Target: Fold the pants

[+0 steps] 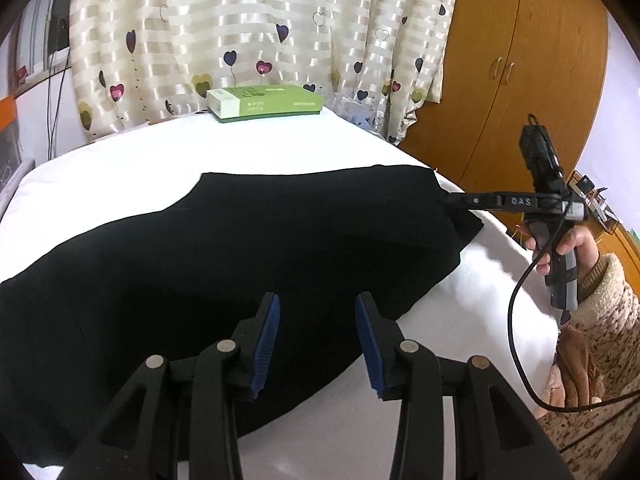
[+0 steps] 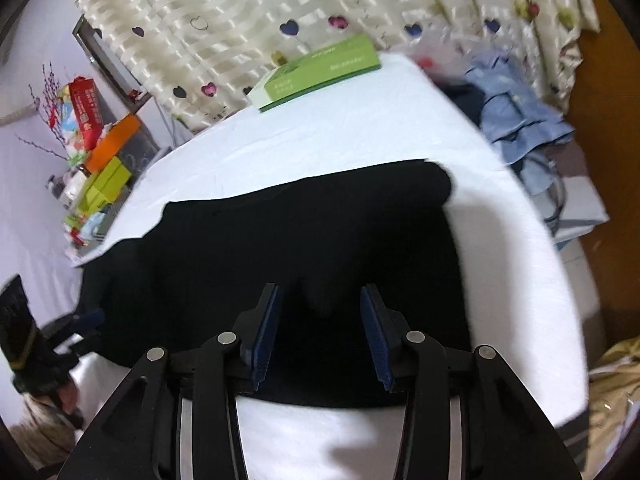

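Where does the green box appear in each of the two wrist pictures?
Left wrist view: the green box lies at the upper middle, on the far edge of the white table, before the heart curtain.
Right wrist view: the green box lies at the upper middle, tilted, on the far corner of the table.
Shared landmark: the black pants spread in front of it.

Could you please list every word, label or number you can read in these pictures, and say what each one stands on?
"DAS": pale letters on the black finger of the right gripper, seen from the left wrist.
Green box at the far edge of the table: print too small to read.
Red carton by the wall: print blurred, unreadable.
Nothing else legible.
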The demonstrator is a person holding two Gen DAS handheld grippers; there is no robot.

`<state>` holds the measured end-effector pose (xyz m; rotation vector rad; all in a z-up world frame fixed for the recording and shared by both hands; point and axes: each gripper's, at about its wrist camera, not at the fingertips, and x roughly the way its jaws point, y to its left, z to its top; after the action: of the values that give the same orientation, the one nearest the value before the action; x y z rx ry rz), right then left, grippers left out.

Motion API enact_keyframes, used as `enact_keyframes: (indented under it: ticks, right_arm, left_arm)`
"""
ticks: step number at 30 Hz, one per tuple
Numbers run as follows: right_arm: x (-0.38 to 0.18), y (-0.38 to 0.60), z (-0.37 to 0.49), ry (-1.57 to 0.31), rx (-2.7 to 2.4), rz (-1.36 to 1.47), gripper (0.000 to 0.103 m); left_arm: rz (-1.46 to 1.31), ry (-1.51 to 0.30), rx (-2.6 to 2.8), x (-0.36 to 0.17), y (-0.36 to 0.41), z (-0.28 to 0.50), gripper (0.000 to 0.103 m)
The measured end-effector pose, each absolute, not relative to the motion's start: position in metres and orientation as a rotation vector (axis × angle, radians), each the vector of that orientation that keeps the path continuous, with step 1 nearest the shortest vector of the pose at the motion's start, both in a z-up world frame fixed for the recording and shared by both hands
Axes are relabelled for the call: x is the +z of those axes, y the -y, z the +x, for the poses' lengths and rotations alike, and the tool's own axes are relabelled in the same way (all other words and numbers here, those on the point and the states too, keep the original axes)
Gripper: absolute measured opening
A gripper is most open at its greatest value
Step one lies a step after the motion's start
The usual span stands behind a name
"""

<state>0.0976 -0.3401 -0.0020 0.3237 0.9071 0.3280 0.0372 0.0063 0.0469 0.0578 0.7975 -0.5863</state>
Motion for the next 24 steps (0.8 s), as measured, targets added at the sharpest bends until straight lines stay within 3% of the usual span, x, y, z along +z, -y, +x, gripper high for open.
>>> enact_keyframes:
  ticks: [12,18,24]
  right_arm:
    - [0.016,0.283,0.145,-0.873,0.53,0.25,0.043]
    - [0.036,0.331,0.123,-0.751,0.426,0.317,0.043]
    - [0.012,0.39,0.101,-0.821,0.199,0.432,0.043]
  left_arm:
    - [0.014,-0.827,-0.57,0.04,0.0,0.051,0.042]
    - [0.017,-0.832,-0.573,0.038,0.001,0.054,0.042]
    - [-0.006,-0.849,-0.575,0.033,0.0,0.058,0.042]
